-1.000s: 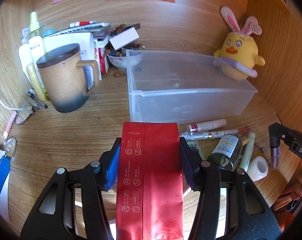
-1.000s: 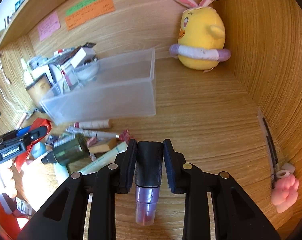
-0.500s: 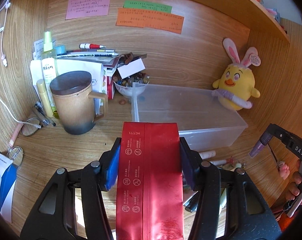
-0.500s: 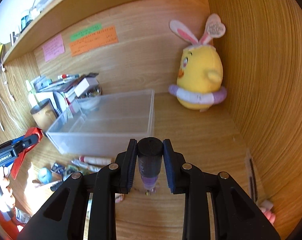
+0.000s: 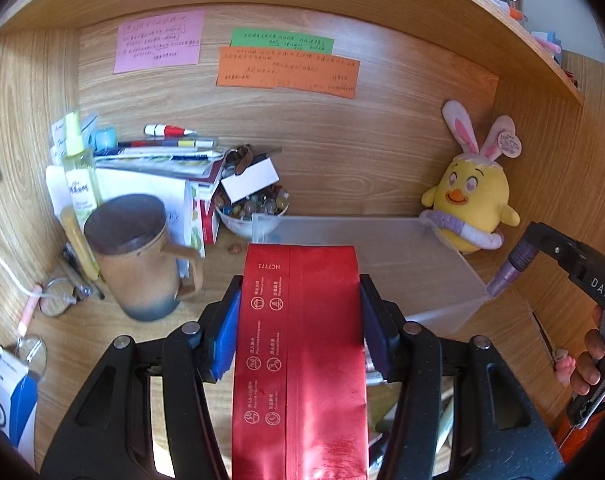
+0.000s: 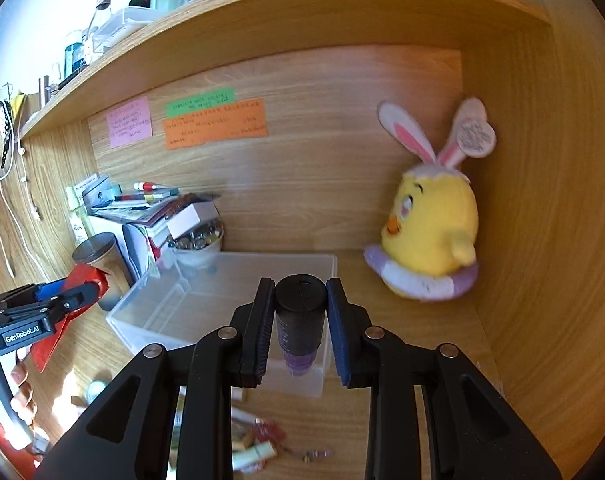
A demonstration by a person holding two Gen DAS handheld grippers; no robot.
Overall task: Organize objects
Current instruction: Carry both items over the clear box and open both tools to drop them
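Observation:
My left gripper (image 5: 300, 312) is shut on a red foil pouch (image 5: 300, 344), held flat between its blue pads above the desk. The same pouch (image 6: 68, 312) and left gripper (image 6: 42, 308) show at the left of the right wrist view. My right gripper (image 6: 300, 316) is shut on a small purple bottle with a black cap (image 6: 300, 320), hanging cap up over the near end of the clear plastic bin (image 6: 222, 312). In the left wrist view that purple bottle (image 5: 510, 272) hangs by the bin's (image 5: 422, 264) right corner. The bin looks bare inside.
A yellow chick plush (image 6: 430, 236) sits in the back right corner. A lidded brown mug (image 5: 138, 252), a bowl of marbles (image 5: 250, 210) and stacked papers with bottles (image 5: 142, 168) crowd the back left. Small tubes and wrappers (image 6: 258, 444) lie on the desk before the bin.
Both grippers have risen with their loads, so the views now take in the back wall, notes and shelf. The purple bottle has come up off the desk to bin height.

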